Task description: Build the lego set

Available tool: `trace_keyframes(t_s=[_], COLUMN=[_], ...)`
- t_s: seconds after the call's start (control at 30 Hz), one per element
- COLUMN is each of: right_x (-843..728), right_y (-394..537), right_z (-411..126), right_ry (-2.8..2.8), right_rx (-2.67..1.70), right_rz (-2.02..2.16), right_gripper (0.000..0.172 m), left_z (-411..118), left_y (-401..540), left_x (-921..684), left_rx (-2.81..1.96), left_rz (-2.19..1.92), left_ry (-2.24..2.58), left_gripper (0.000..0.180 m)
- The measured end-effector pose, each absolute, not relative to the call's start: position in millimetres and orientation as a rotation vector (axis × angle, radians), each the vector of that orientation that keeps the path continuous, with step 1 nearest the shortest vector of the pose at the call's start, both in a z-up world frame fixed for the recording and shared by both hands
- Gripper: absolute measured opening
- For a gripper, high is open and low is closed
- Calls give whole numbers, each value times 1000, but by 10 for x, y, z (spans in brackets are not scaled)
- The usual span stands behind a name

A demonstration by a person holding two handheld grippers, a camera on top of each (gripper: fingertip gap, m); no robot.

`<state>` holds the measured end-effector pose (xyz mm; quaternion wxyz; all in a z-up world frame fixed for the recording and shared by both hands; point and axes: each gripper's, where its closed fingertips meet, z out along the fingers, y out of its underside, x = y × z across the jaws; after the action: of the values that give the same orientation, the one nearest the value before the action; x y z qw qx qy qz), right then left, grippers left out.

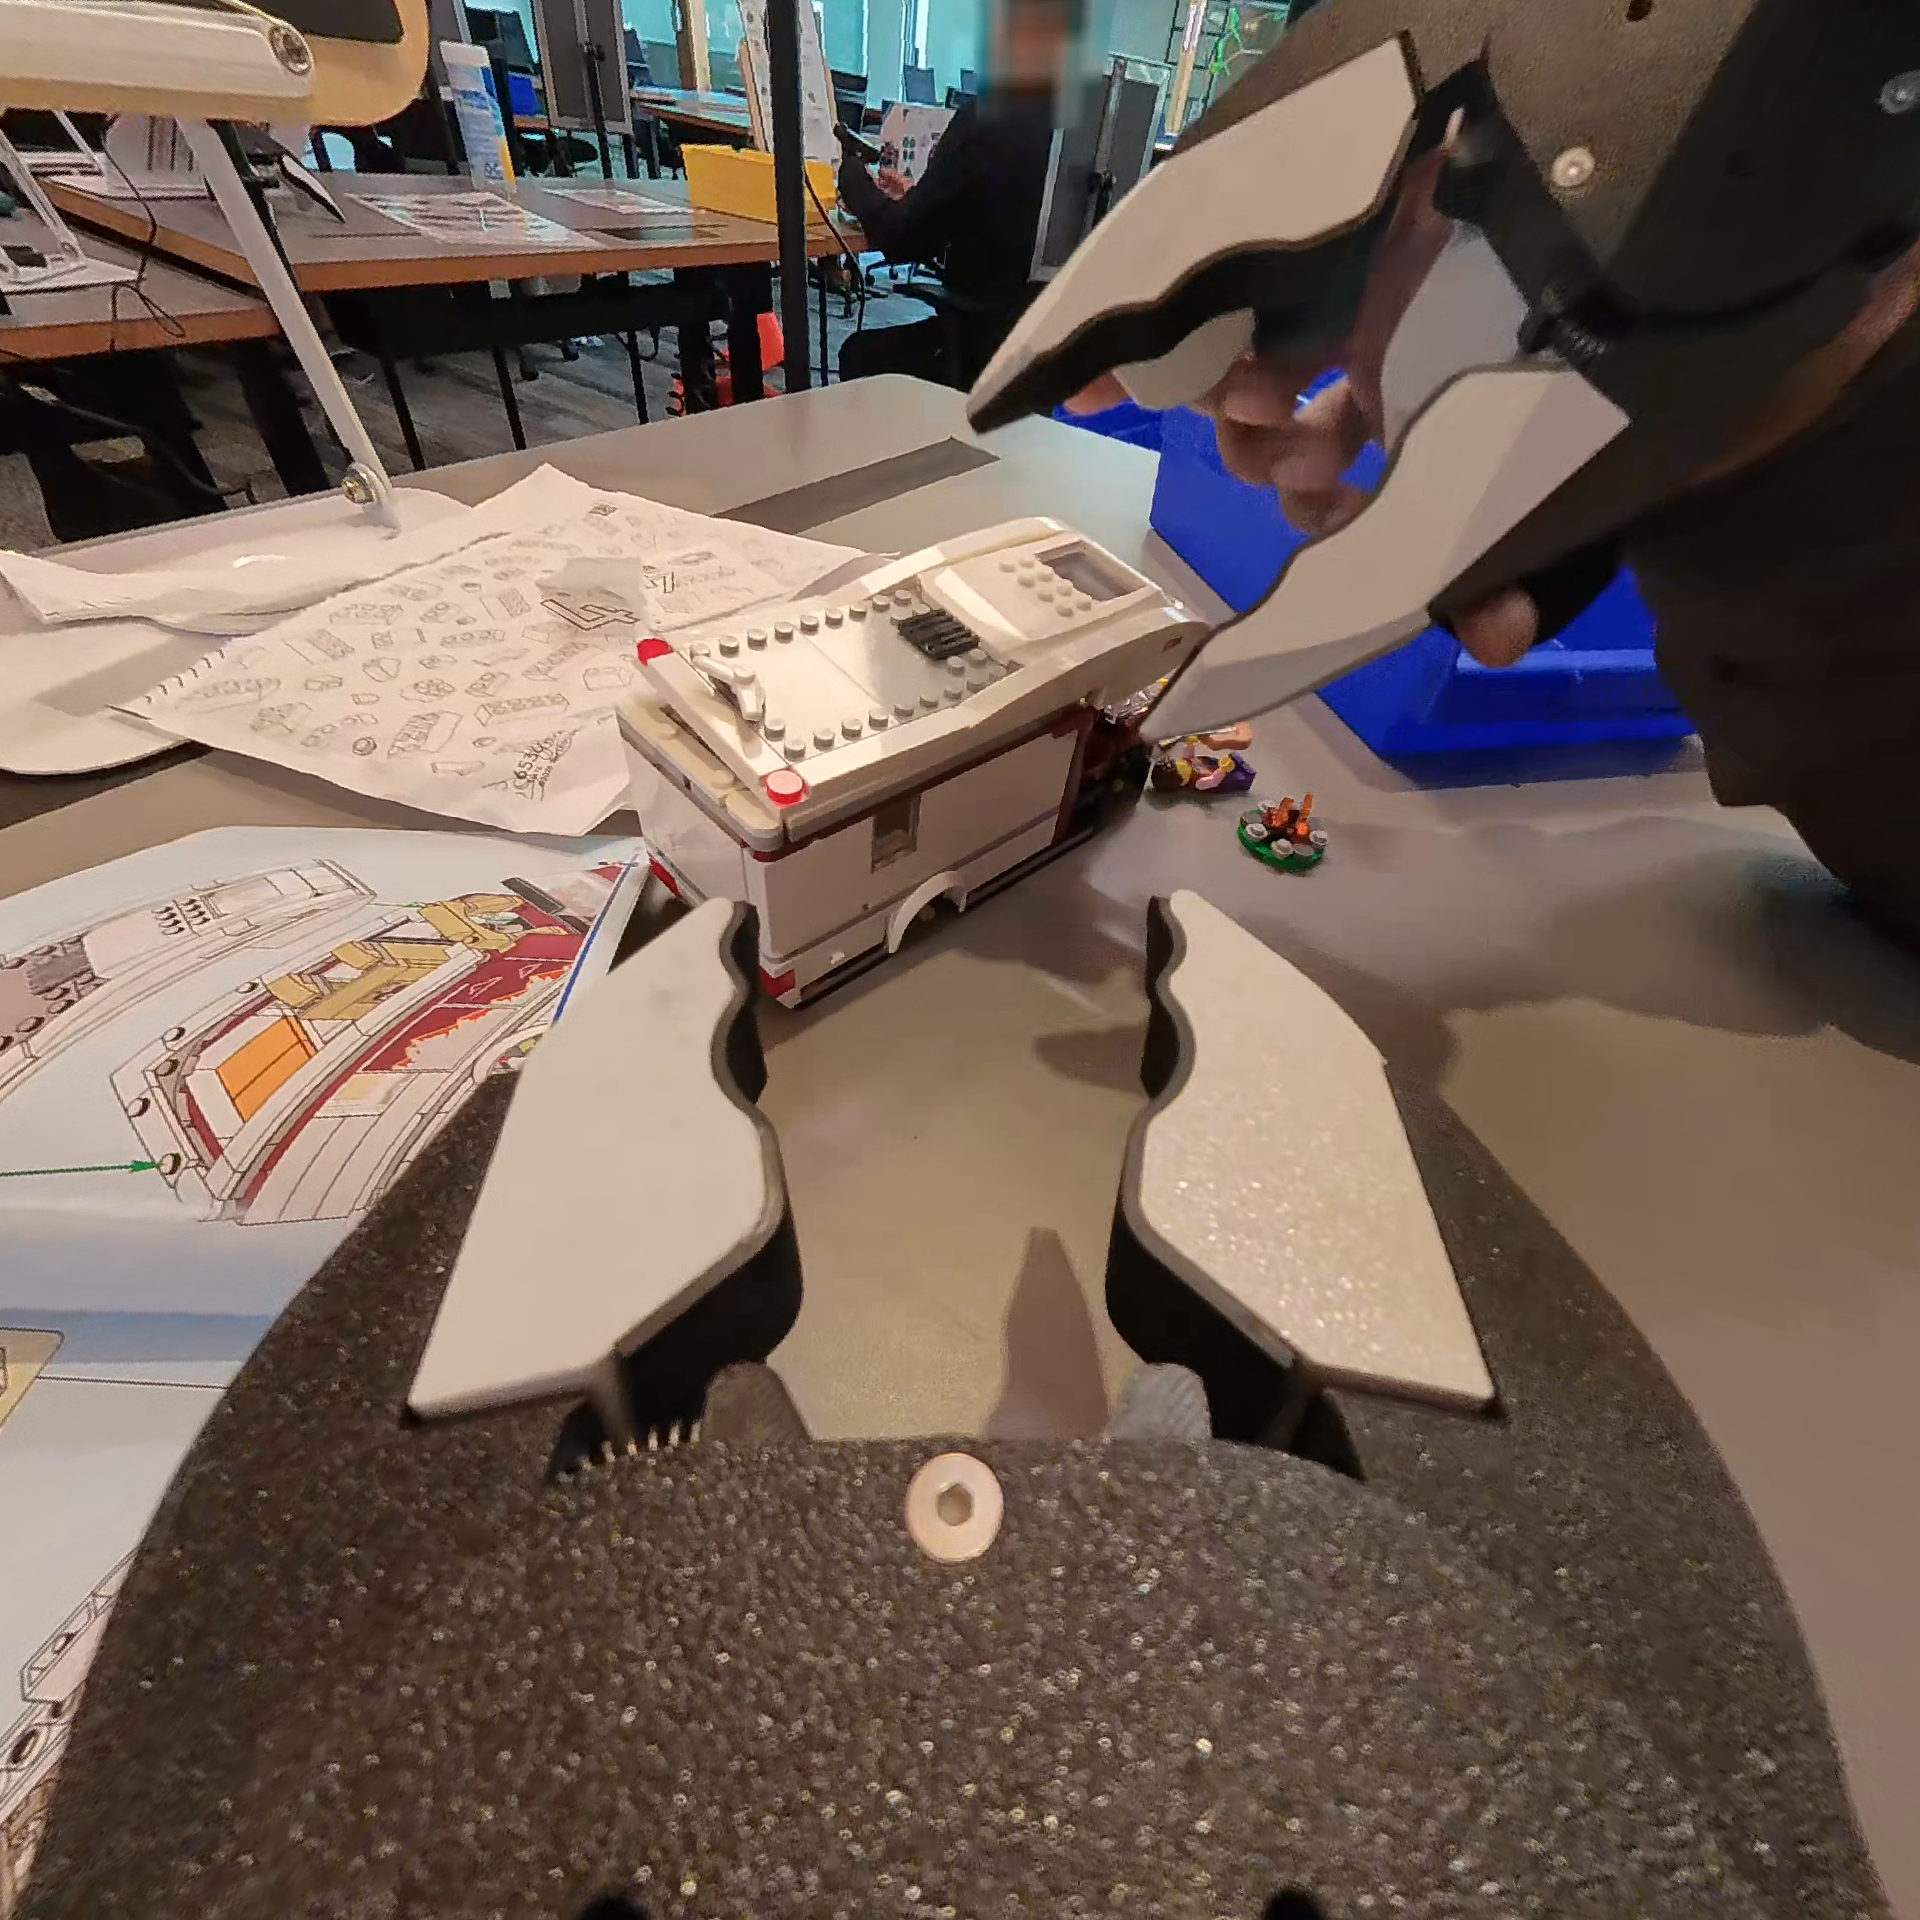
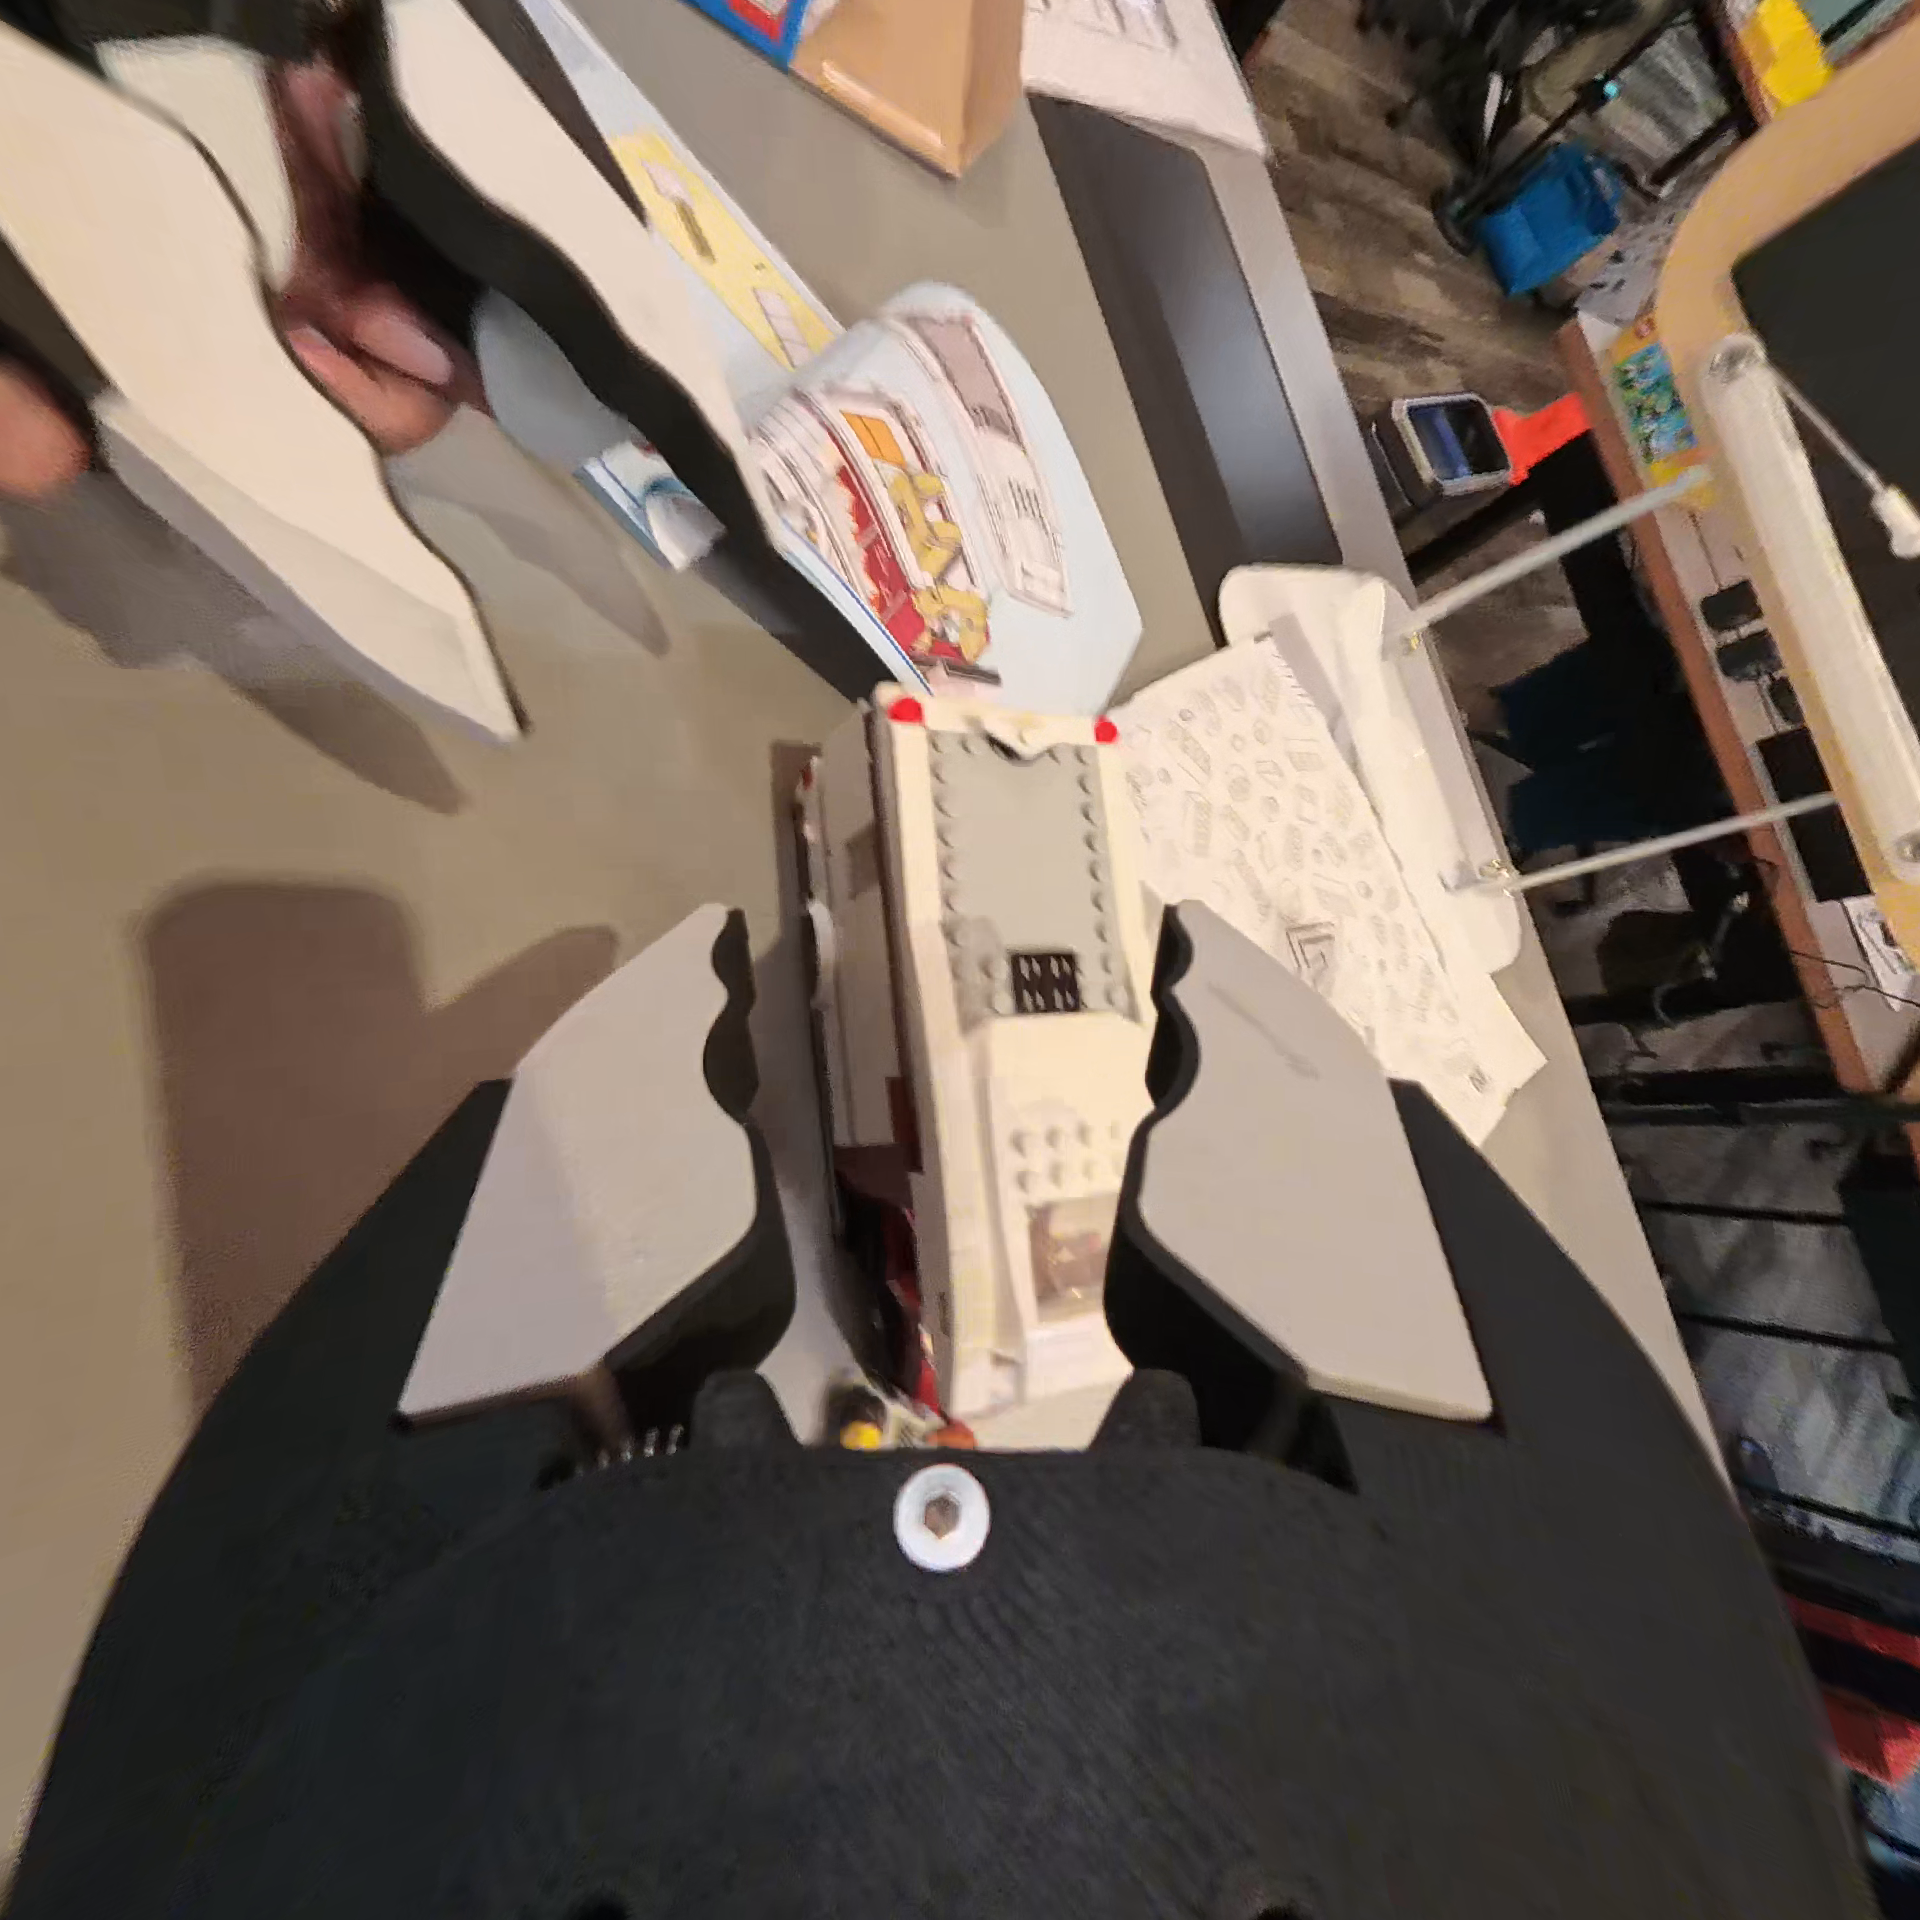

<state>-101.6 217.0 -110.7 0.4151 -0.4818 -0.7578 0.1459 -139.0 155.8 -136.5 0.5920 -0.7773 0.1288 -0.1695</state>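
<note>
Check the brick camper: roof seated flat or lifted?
Lifted. The roof of the brick camper tilts, with a gap above the rear wall.

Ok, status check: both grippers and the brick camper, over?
Left gripper open, low beside camper's rear corner. Right gripper open above brick camper, pads clear. Instruction booklet alongside.

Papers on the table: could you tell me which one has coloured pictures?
The instruction booklet, at the left fingers; the crumpled sheet behind it has black line drawings only.

Even indoor light, soft shadows on the table (image 1: 1558,1143); right view motion-blurred; wide-angle bending at edges.
</note>
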Motion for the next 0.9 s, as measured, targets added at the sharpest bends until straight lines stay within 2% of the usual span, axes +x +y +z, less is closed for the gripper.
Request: trace_keyframes(t_s=[0.13,0.37,0.57,0.77,0.9], right_x=[-751,-466,-434,-483,-505], right_y=[2496,2715,2790,2824,2822], right_z=[-1258,-1412,-1483,-1575,-1553], right_ry=[-2081,-2219,-2207,-2216,-2198], right_rx=[-1281,-1362,-1400,-1420,-1434], right_rz=[223,163,153,155,230], right_gripper=[86,89,88,74,73], left_z=[-1381,-1411,-1416,-1417,-1420], left_y=[1555,1546,1535,1535,1532], left_x=[-1376,-1392,-1377,-1388,-1378], left_rx=[-1819,-1838,-1841,-1843,-1843], left_rz=[-400,-400,-416,-412,-414], left_ry=[311,331,340,340,345], left_gripper=[71,71,71,71,71])
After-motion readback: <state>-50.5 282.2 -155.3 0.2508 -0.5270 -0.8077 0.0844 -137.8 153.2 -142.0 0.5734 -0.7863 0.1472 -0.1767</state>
